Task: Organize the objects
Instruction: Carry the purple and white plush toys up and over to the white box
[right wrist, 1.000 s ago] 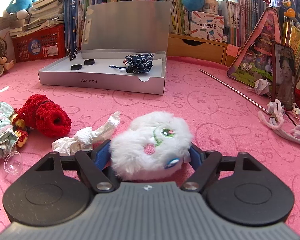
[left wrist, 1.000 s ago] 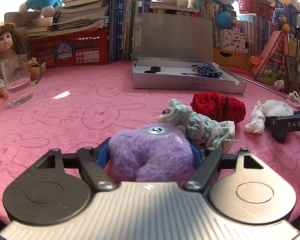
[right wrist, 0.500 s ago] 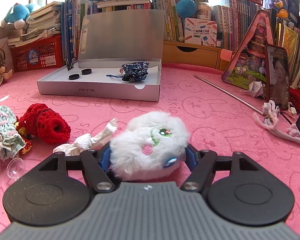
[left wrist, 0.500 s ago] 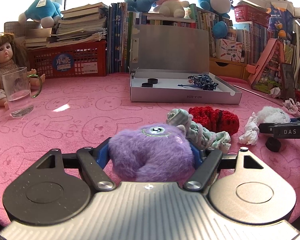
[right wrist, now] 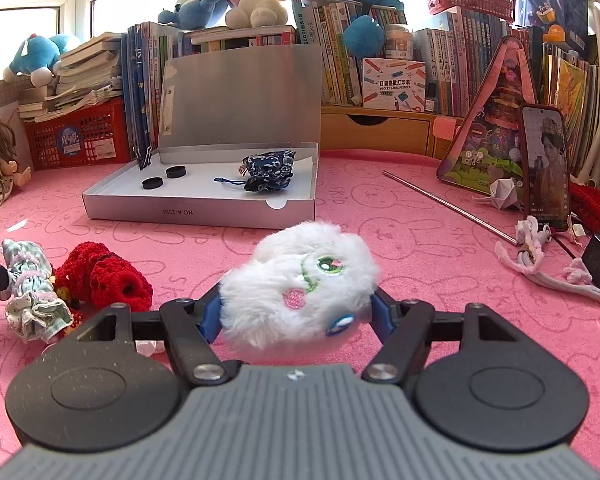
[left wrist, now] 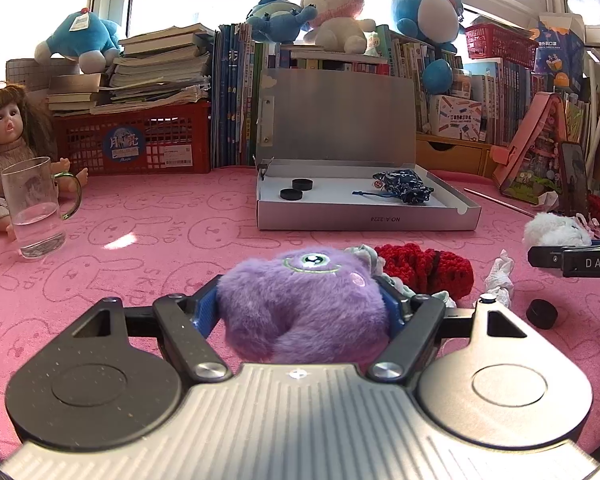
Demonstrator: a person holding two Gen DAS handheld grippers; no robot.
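The left gripper (left wrist: pixel 304 308) is clenched on a purple plush (left wrist: pixel 304 304) lodged between its blue pads; the right gripper (right wrist: pixel 296 304) likewise grasps a white plush (right wrist: pixel 300 288). Both are above the pink tabletop (right wrist: pixel 420 248), with the open grey box (right wrist: pixel 200 210) farther ahead.

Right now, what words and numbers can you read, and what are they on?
"NO A-2224", upside down: silver box.
"DAS": right gripper.
"Moon": red crate sticker.
"POCKET LABEL PRINTER": printer carton.
"SKIP": pink mat.
Book spines: too small.
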